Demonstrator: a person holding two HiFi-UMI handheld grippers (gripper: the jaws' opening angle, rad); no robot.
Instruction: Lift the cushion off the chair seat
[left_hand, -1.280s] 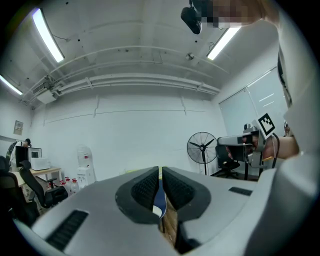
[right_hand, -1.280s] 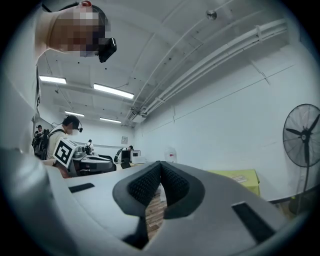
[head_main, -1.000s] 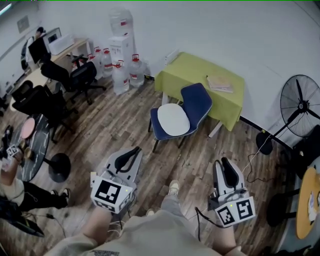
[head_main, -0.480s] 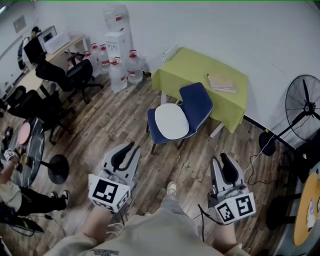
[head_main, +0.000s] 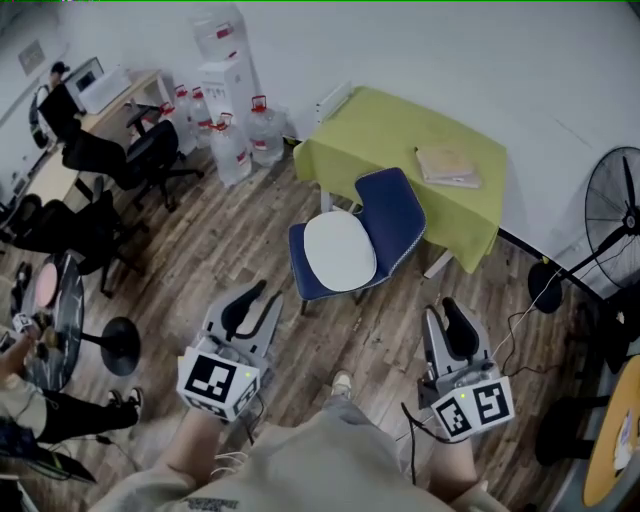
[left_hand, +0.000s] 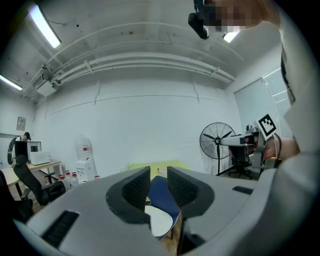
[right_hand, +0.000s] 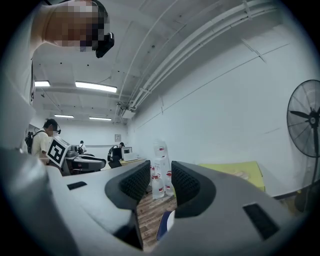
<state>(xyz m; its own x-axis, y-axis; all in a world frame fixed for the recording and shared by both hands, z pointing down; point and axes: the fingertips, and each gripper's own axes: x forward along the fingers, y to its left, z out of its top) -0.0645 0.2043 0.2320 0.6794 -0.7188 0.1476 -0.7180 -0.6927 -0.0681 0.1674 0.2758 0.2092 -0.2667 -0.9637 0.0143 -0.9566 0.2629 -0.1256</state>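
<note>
A white oval cushion (head_main: 340, 252) lies on the seat of a blue chair (head_main: 395, 205) in front of the green table. Both grippers are held short of the chair, apart from it. My left gripper (head_main: 257, 296) is at the lower left, its jaws opening with nothing between them; in the left gripper view the cushion (left_hand: 160, 222) and chair (left_hand: 159, 192) show beyond the gap of that gripper (left_hand: 158, 172). My right gripper (head_main: 452, 311) stands open and empty at the lower right. In the right gripper view (right_hand: 160, 172) only a sliver of the chair (right_hand: 163, 227) shows.
A green table (head_main: 390, 135) with a book (head_main: 447, 165) stands behind the chair. A standing fan (head_main: 615, 215) and a floor cable (head_main: 515, 320) are to the right. Water bottles (head_main: 235, 140) and office chairs (head_main: 130, 155) are to the left, with a round table (head_main: 55, 310) beside a seated person.
Both grippers have moved forward toward the chair, which now sits nearer in the head view. The left jaws have parted.
</note>
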